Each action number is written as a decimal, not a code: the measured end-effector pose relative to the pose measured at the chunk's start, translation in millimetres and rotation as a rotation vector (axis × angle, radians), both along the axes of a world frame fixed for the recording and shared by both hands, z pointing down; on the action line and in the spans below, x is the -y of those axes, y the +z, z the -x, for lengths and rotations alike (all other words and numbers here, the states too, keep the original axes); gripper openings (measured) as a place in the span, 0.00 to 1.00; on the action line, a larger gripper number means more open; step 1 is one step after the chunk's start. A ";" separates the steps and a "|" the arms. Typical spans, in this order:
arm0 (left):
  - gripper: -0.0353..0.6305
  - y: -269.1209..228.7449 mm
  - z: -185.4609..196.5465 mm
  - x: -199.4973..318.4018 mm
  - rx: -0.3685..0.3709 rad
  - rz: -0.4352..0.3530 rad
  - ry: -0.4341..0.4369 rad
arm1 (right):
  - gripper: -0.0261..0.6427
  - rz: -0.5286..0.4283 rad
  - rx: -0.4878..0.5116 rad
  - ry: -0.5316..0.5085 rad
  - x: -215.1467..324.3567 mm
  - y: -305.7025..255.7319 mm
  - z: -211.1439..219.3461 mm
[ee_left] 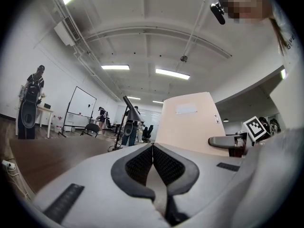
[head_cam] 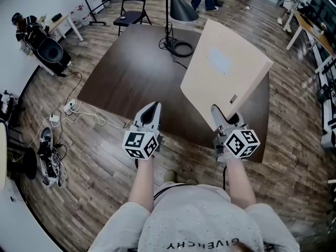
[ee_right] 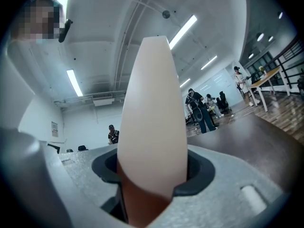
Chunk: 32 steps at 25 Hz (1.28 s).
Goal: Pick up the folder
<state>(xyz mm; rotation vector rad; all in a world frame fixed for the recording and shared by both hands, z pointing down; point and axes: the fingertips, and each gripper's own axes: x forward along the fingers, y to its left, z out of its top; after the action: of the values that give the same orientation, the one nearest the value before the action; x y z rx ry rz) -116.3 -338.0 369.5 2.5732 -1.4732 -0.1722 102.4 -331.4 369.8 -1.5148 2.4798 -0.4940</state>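
The folder (head_cam: 226,72) is a stiff beige board with a pale label, held tilted up above the right part of the dark table (head_cam: 131,72). My right gripper (head_cam: 221,114) is shut on its near lower edge. In the right gripper view the folder (ee_right: 152,113) stands edge-on between the jaws of my right gripper (ee_right: 152,175) and fills the middle. My left gripper (head_cam: 154,107) hovers over the table's near edge, left of the folder and apart from it. Its pads meet with nothing between them (ee_left: 152,146). From there the folder (ee_left: 190,122) rises to the right.
A black desk lamp (head_cam: 178,7) and a coiled cable (head_cam: 181,49) sit at the table's far side. A folding chair (head_cam: 134,7) stands behind. Cables with a power strip (head_cam: 68,108) and shoes (head_cam: 50,161) lie on the floor at left. People stand far back.
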 end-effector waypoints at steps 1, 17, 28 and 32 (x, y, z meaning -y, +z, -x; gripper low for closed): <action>0.05 -0.6 0.7 0.4 -0.001 -0.001 -0.002 | 0.42 -0.004 -0.006 0.002 0.0 -0.8 -1.0; 0.05 -3.7 14.3 5.3 -0.011 -0.003 -0.026 | 0.42 -0.045 -0.092 0.043 3.1 -7.3 -15.6; 0.05 7.6 22.3 -2.1 -0.016 0.026 -0.033 | 0.42 -0.056 -0.131 0.055 1.4 -7.5 -16.7; 0.05 10.8 24.4 -2.4 -0.017 0.029 -0.038 | 0.42 -0.059 -0.145 0.061 2.0 -5.6 -18.2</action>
<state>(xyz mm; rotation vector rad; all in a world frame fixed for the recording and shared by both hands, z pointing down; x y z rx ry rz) -140.7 -335.6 380.3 2.5161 -1.5074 -0.1753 120.5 -333.4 364.2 -1.6517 2.5203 -0.3085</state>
